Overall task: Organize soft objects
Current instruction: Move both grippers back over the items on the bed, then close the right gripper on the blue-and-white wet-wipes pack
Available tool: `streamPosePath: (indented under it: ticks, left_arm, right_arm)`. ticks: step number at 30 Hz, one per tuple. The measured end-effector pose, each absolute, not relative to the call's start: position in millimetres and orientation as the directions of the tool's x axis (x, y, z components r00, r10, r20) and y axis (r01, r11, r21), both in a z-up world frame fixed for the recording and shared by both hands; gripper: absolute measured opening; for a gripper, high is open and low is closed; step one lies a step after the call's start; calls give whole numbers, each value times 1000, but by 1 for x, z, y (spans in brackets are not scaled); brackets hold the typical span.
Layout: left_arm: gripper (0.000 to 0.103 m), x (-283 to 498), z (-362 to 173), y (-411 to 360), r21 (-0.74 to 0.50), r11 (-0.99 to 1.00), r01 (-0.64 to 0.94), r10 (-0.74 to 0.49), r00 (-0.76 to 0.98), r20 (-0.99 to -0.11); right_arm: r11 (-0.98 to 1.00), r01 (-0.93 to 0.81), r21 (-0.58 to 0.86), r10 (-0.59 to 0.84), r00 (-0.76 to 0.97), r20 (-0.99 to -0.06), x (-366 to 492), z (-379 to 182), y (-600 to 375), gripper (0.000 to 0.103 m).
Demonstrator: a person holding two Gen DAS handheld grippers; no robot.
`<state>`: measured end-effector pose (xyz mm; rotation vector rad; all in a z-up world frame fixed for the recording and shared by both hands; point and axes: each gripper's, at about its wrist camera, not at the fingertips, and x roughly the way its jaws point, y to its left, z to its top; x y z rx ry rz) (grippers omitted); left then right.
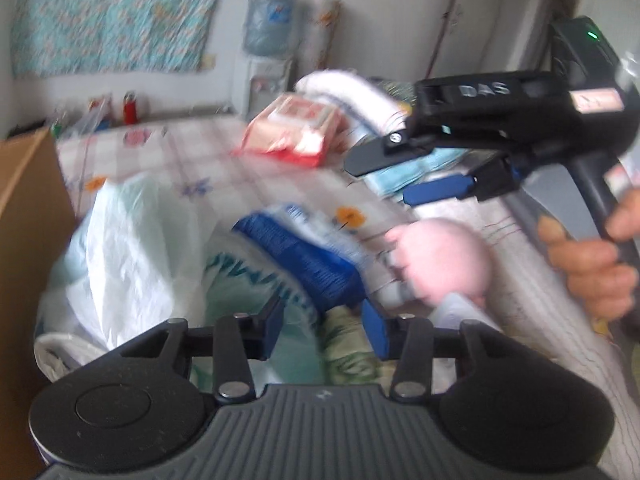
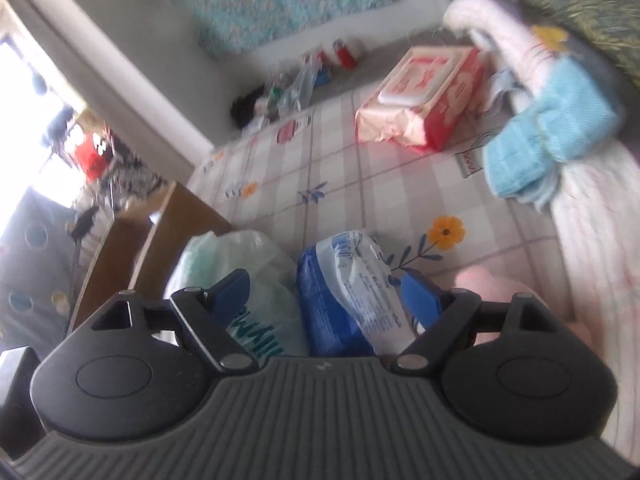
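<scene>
Checked cloth with printed flowers covers the bed [image 2: 340, 184], and its far half lies mostly bare between the near cluster of packs and the wall. Blur softens both views. At the near left a brown cardboard box [image 1: 28, 216] stands with its upright edge just beside a white plastic bag [image 1: 132, 248], which bulges against a blue and white soft pack [image 1: 304, 256]; in the right wrist view that pack lies with one end lifted toward the camera. To the right of the pack sits a pink soft ball [image 1: 444, 260], near the bed's right side where a pale quilt begins. Farther off, a pink and red wipes pack [image 2: 424, 96] rests alone on the cloth, with open cloth between it and the near packs. At the far right a white rolled towel [image 2: 500, 36] and a folded light blue cloth [image 2: 548, 128] are piled along the edge of the bedding. The left gripper [image 1: 326, 324] stands at a narrow gap just in front of the blue pack's near end; whether its pads press on anything cannot be told through the blur. The right gripper [image 2: 324, 300] is spread wide, its fingers on either side of the blue and white pack without pressing it. In the left view it hangs over the right side of the bed, held by a hand [image 1: 588, 264] at the right edge.
</scene>
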<state>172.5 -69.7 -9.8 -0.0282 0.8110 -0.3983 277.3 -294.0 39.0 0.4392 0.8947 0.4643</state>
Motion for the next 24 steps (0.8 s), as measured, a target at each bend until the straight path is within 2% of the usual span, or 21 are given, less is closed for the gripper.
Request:
streamPosePath:
  ticks: [3,9,10,12,15,16,17,20,24]
  left_arm:
    - [37,179,-15,-60,-206,927,313,-361,602,-712]
    - [37,182,-21,-54,-222,922,319,-376,592,-713]
    - [37,182,-23,-53,-225,921,318,-378,590,-713]
    - [37,184,-24,-53,-223,920,323,-379,588,-714]
    - [37,185,-24,-54,-220,919,326,-379,588,-715]
    - [37,185,-24,-54,-221,919,326,-380,588,-714]
    - [37,186,-24,-54,-222,919,325,-380,588,-714]
    - [37,185,-25,-55,-224,920,322,-380,593,-710]
    - [38,182,-24,-56,-221,920,325,-381,599,-704]
  right_arm:
    - [843,-218,491,532,466,-707,319,22,-275,83]
    - [855,-203,477,518,302,-800,373,-26,-253,83]
    - [856,-202,476,516,272,-812,378,-35,-250,90]
    - [830,-231,508,556,258,-790,381,-38,-245,92]
    - [835,-280,474,542,265,-798,379,-36,-234,84]
    - [830,-293,475,548,265,-794,377,-36,-231,72]
    - [832,-297,469,544,269,-795,376,-36,-228,68]
    - [843,-312,438,524,299,-797,370,-32,-223,59]
    - [881,-312,355,456,364,-812,360,-19,-215,53]
